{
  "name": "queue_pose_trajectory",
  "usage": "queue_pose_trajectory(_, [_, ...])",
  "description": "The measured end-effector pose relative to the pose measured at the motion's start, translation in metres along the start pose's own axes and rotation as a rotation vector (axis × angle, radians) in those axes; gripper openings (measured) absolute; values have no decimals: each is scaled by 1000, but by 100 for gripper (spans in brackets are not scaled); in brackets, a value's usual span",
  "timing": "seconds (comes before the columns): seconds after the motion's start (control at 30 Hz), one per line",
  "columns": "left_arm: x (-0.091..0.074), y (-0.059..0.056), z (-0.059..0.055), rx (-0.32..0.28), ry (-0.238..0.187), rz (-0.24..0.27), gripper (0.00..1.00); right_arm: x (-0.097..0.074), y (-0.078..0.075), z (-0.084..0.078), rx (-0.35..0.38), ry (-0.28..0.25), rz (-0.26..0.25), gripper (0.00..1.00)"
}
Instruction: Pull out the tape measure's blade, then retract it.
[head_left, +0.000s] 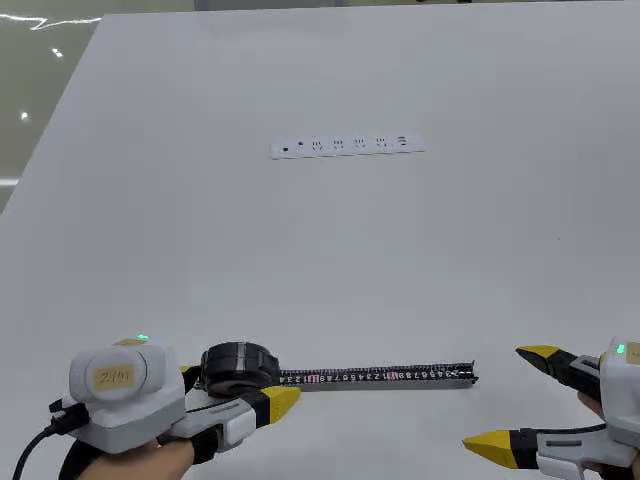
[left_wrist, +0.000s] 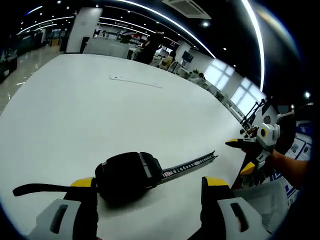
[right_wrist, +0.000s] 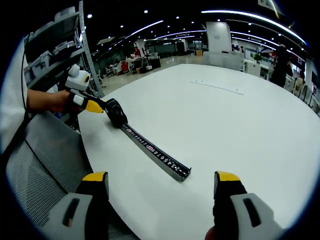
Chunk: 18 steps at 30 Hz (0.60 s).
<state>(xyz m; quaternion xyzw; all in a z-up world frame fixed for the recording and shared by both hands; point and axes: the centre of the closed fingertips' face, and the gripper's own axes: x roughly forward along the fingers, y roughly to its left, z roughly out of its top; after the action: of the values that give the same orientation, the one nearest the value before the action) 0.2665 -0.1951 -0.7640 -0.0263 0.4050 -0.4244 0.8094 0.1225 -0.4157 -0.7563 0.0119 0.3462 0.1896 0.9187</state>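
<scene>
White numerals on the tape measure's blade (right_wrist: 156, 150), 2 through 8 legible, other marks too small to read

Bright, even overhead light. Ceiling strip lights (right_wrist: 240, 12) bow at the fisheye edges. White tabletop (head_left: 400, 250) near washed-out. Soft shadow under tape measure (left_wrist: 127, 175). Glare streaks on glossy floor (head_left: 30, 80).
</scene>
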Motion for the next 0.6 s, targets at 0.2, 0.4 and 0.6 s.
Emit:
queue_pose_trajectory(0.2, [2, 3, 0, -11, -12, 50, 78, 5, 0, 0, -3, 1, 9, 86])
queue_pose_trajectory(0.4, [5, 6, 1, -37, -21, 87, 77, 9, -2, -1, -3, 4, 16, 85])
queue_pose_trajectory(0.6, [7, 9, 0, -45, -31, 129, 75, 16, -3, -5, -10, 13, 31, 84])
